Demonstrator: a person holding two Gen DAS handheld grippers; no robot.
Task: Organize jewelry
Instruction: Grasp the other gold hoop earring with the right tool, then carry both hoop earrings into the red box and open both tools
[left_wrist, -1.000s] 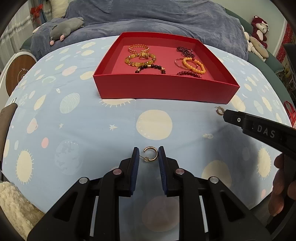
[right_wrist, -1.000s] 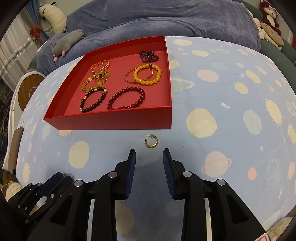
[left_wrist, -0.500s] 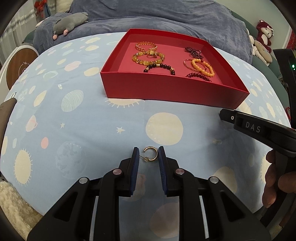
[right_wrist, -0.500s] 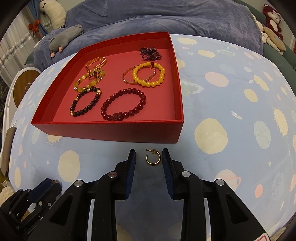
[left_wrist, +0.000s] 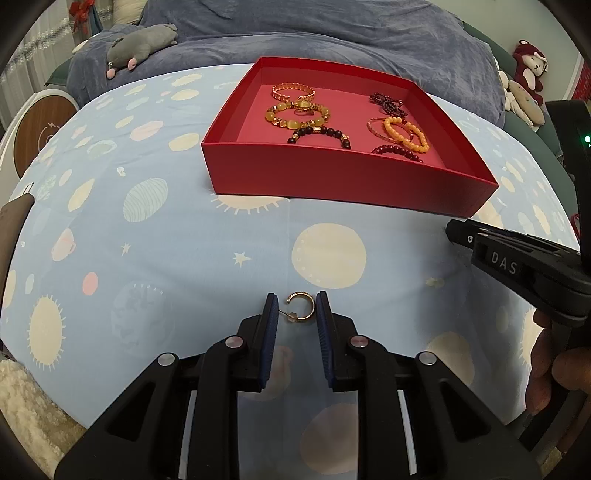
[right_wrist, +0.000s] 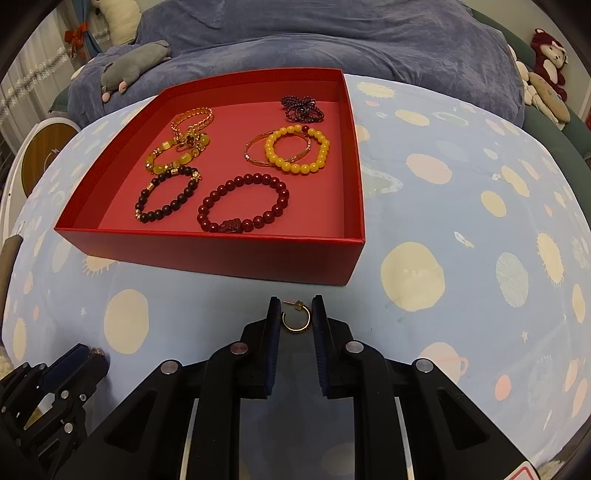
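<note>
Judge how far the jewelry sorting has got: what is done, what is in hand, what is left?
Done: several bracelets lie in the red box. In hand: the left gripper pinches one gold earring; the right gripper is closing around the other earring, which is between its jaws. Left: both earrings still need to go into the box.

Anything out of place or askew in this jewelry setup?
Two gold hoop earrings sit outside the red box, which holds all the bracelets. One earring is between the left gripper pads; the other earring is between the right gripper jaws, which are closing. Nothing looks damaged or spilled.
</note>
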